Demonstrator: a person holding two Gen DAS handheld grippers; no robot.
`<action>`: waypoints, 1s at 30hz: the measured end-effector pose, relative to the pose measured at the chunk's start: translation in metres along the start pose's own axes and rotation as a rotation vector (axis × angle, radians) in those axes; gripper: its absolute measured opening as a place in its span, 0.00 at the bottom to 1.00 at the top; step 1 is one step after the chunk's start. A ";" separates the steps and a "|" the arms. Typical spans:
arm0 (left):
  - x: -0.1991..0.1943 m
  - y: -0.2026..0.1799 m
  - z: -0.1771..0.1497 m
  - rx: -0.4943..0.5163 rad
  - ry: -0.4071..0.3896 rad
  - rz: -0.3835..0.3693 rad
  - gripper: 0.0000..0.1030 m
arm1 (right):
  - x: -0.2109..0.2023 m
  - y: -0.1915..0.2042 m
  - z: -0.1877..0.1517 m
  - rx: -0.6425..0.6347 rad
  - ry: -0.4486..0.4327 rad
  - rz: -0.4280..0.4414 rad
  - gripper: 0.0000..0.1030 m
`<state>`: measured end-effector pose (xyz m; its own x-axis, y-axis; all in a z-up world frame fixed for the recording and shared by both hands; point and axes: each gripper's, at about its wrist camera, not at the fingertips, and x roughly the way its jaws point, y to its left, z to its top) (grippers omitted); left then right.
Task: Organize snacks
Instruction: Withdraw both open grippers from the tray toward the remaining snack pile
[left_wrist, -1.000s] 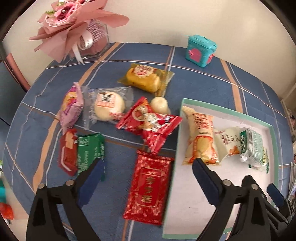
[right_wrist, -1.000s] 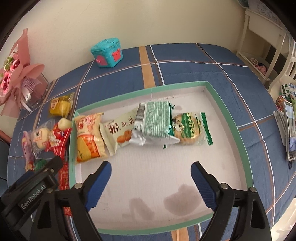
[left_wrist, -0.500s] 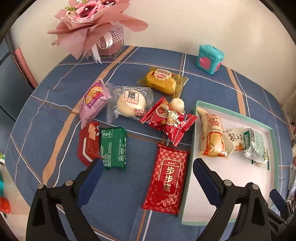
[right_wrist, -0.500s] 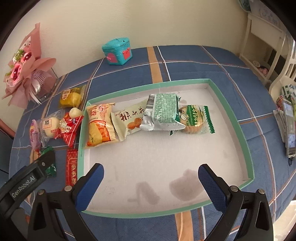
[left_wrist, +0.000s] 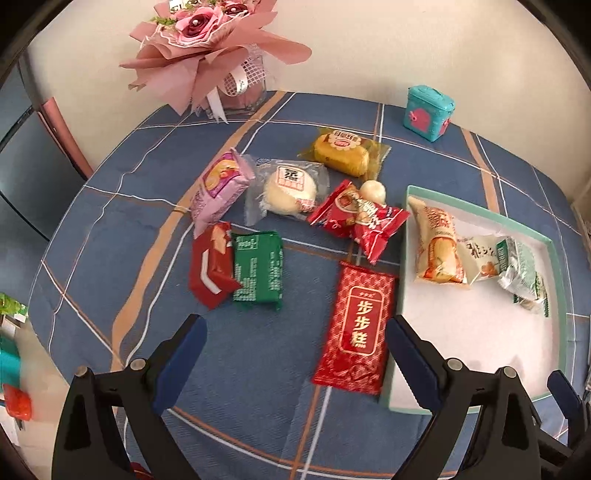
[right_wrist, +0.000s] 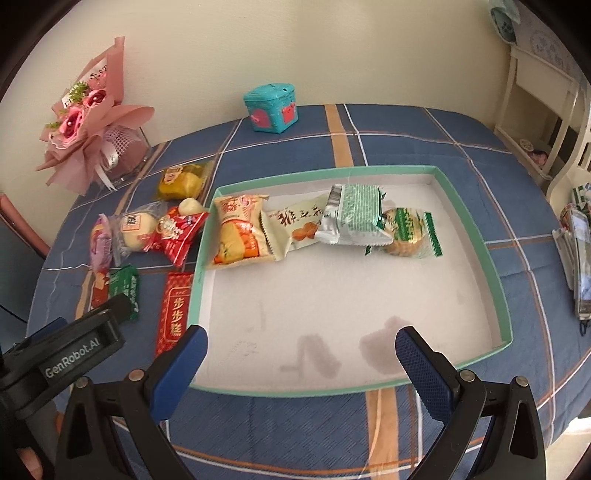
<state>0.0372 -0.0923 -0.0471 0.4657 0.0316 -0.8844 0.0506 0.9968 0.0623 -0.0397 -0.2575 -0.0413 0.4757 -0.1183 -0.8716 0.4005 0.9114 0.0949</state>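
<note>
A blue plaid cloth with orange and white stripes covers the table (left_wrist: 110, 236), which stands against a cream wall. At the far left corner a pink flower bouquet (left_wrist: 207, 48) sits in a clear holder, and near the far edge stands a small teal tin (right_wrist: 271, 107). A shallow tray (right_wrist: 491, 258) with a green rim and a white, stained floor lies on the right half of the table. Four snacks lie in a row along its far side: an orange packet (right_wrist: 240, 230), a cream packet (right_wrist: 295, 225), a silver-green packet (right_wrist: 354, 218) and a round biscuit in a clear wrapper (right_wrist: 406, 230). The other snacks lie loose on the cloth left of the tray: a long red packet (left_wrist: 358, 328) just beside the tray's left rim, a green packet (left_wrist: 258, 271) touching a dark red packet (left_wrist: 210, 264), a pink packet (left_wrist: 219, 186), a white bun (left_wrist: 288, 188), a yellow cake (left_wrist: 341, 153) and a red wrapper (left_wrist: 358, 219). The left claw (left_wrist: 293, 350) hangs released over the cloth near the table's near edge, holding nothing. The right claw (right_wrist: 301, 354) hangs released over the tray's near rim, also empty. A cream shelf (right_wrist: 543, 92) stands past the table's right edge.
</note>
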 end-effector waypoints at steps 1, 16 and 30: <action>0.001 0.001 -0.001 -0.003 0.004 0.000 0.94 | 0.001 -0.001 -0.002 0.007 0.007 0.009 1.00; 0.016 0.039 -0.007 -0.098 0.014 -0.030 0.95 | 0.012 0.013 -0.013 -0.004 0.022 0.050 1.00; 0.027 0.061 0.001 -0.139 -0.017 -0.070 0.97 | 0.022 0.044 -0.011 -0.018 -0.017 0.102 1.00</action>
<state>0.0536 -0.0307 -0.0669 0.4805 -0.0383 -0.8762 -0.0390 0.9971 -0.0649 -0.0208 -0.2159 -0.0616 0.5268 -0.0312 -0.8494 0.3355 0.9258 0.1741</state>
